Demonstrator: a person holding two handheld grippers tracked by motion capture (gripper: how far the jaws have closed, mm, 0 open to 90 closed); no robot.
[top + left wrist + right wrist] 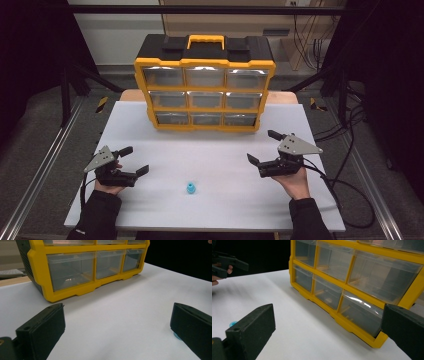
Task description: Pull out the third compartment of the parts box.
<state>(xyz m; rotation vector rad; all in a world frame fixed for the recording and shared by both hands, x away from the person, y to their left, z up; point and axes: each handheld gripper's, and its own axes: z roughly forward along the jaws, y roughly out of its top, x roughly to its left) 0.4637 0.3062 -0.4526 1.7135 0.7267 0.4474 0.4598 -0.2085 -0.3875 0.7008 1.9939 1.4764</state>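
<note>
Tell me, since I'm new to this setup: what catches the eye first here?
The yellow-and-black drawer cabinet stands at the table's far side, its nine clear drawers shut. A small blue piece lies alone on the white table near the front, between the open left gripper and open right gripper.

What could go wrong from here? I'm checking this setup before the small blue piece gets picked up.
The blue piece is tiny and round, so it may roll or slip from the wide-open left gripper. The right gripper sits close to the yellow drawer cabinet and could bump it. All drawers look shut, so stowing needs one opened first.
</note>
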